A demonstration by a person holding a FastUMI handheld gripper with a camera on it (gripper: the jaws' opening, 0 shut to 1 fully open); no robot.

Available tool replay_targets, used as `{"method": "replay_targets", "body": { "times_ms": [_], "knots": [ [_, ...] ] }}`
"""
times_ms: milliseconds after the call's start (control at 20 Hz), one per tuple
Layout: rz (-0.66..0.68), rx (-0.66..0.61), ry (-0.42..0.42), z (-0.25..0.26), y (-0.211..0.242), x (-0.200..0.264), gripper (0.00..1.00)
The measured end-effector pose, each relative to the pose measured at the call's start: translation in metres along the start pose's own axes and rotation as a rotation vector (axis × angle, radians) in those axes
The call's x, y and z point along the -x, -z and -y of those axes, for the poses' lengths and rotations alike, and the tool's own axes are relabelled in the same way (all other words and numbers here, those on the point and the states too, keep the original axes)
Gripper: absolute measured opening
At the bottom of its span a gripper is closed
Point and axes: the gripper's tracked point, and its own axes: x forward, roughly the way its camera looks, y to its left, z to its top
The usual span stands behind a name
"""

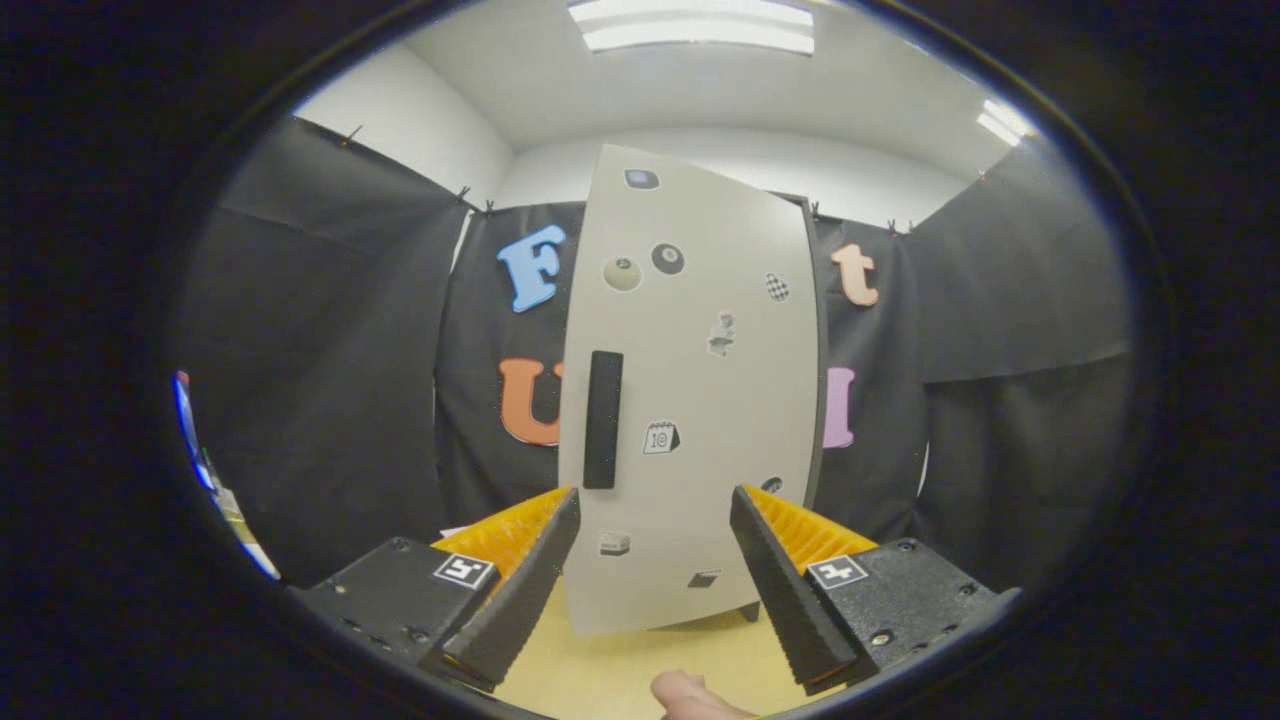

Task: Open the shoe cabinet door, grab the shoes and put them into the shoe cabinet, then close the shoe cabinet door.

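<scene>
cabinet: one tall pale shoe cabinet [700, 400] at frame centre, standing on a light wooden floor [600, 670], dark cloth wall behind it.
door: the door's face looks toward the camera, seemingly shut; it leans a little in this fisheye view, so a slight gap cannot be ruled out.
handle: one dark upright bar handle [603, 419] left of the door's centre, just above the left finger's tip.
gripper: the gripper [655, 512] sits at lower centre, jaws spread wide and holding nothing; the door's lower part shows between the fingers.
shoes: can't say whether they are inside the cabinet or somewhere outside it.
stage: a shut door fits either shoes waiting outside or shoes stowed and the door closed again; this frame does not settle it.
stickers: about nine small ones scattered over the door.
other: a fingertip [690, 695] at bottom centre; two ceiling lights [690, 25] at the top.
risk 1: the handle sits off the gripper's centreline, so a straight approach would hit flat door panel and slip.
risk 2: a pull on the tall cabinet could tip or drag it across the floor.
</scene>
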Motion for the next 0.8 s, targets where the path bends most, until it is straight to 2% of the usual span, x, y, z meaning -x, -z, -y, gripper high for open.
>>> {"method": "replay_targets", "body": {
  "times_ms": [150,250,350,600,800],
  "knots": [
    [-0.005,-0.052,0.021,0.011,0.023,0.017,0.99],
    [-0.027,-0.037,0.010,0.013,0.033,0.025,0.99],
    [-0.013,-0.029,-0.022,0.015,0.029,0.035,0.99],
    [0.045,-0.045,0.004,0.033,0.019,0.054,0.99],
    [0.016,-0.048,-0.008,0.034,0.028,0.052,0.99]
  ]
}}
